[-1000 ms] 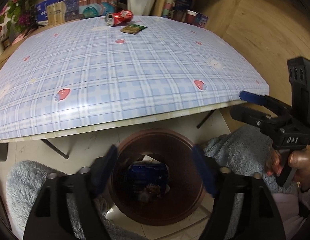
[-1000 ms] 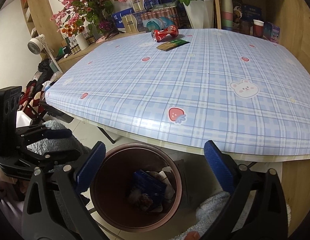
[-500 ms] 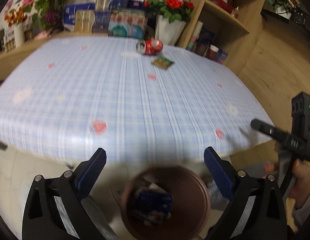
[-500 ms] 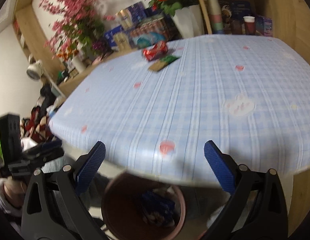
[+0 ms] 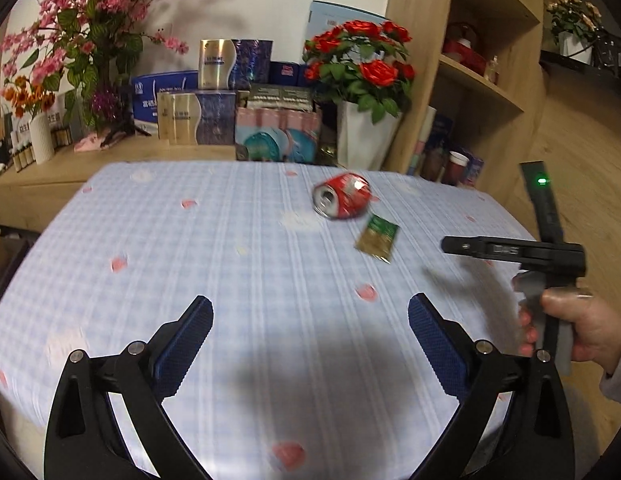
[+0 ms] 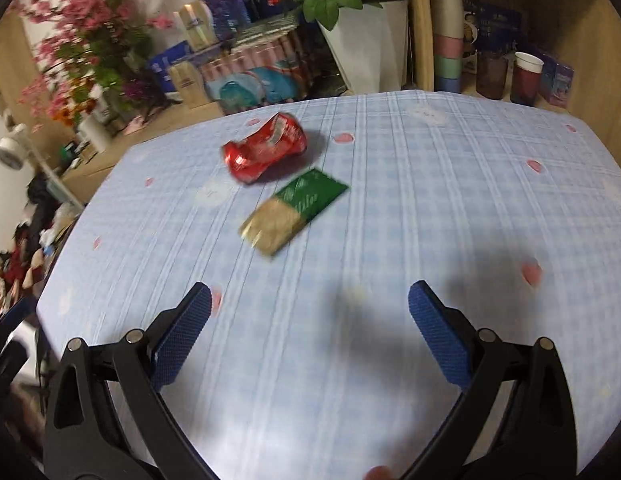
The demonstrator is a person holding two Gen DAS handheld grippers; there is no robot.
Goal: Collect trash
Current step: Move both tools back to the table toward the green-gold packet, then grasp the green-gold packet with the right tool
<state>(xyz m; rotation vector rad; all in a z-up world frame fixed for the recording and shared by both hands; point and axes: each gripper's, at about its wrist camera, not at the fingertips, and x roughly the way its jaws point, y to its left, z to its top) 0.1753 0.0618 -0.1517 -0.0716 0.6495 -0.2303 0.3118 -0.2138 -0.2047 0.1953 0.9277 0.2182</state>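
A crushed red can (image 5: 342, 200) lies on its side on the blue plaid tablecloth (image 5: 230, 264), far side; it also shows in the right wrist view (image 6: 266, 148). A green and gold wrapper (image 5: 377, 237) lies flat just in front of the can, also in the right wrist view (image 6: 296, 210). My left gripper (image 5: 310, 340) is open and empty over the near part of the table. My right gripper (image 6: 309, 328) is open and empty, a short way in front of the wrapper. It shows from the side in the left wrist view (image 5: 510, 250).
Boxes (image 5: 214, 116), a white pot of red roses (image 5: 362, 136) and pink flowers (image 5: 90, 40) crowd the far side behind the table. A wooden shelf with cups (image 6: 526, 76) stands at the far right. The frames are motion-blurred.
Both grippers have risen from over the brown bin below the table edge and moved forward over the table. The bin has left view; can and wrapper are much closer.
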